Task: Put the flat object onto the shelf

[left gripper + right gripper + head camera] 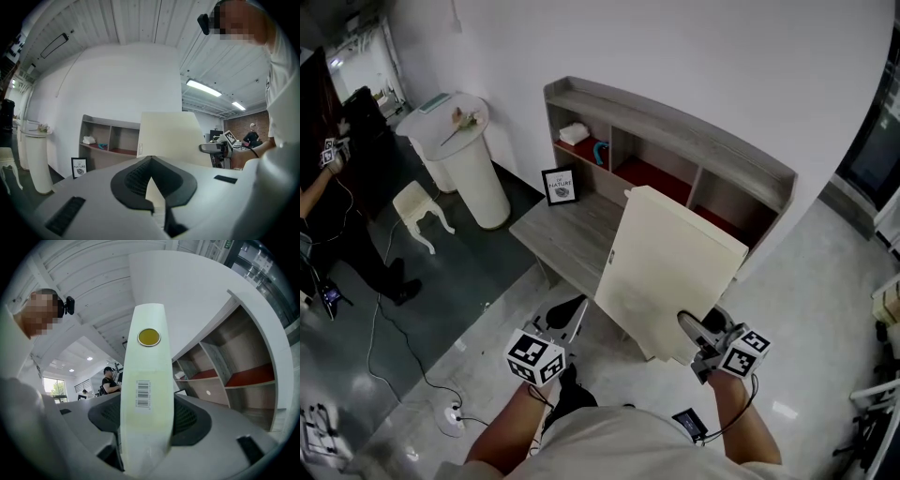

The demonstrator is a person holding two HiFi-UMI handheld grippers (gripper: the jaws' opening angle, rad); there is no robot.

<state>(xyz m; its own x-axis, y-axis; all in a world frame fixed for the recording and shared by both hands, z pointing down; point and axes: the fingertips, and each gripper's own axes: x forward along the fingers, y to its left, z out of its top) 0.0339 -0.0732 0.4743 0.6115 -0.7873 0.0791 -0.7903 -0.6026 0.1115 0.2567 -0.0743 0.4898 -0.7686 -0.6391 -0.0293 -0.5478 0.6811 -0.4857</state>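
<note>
The right tool (698, 336) is clenched on the near edge of the cream board (670, 267), held tilted over the worktop (561, 234) before the shelf (675, 124). The left tool (566, 316) is closed and empty. The board looks stiff, broad and probably unwieldy, so a second hold on its left edge would steady it.

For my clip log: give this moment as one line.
phase: carry | right gripper: shut on board | left gripper: shut, empty | shelf: ahead

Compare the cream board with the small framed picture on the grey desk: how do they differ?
The cream board is much larger than the framed picture. The board is plain cream, while the picture has a black frame and print on it. The board is tilted in the air, clamped by the right gripper; the picture stands on the grey desk. Both are flat and rectangular.
</note>
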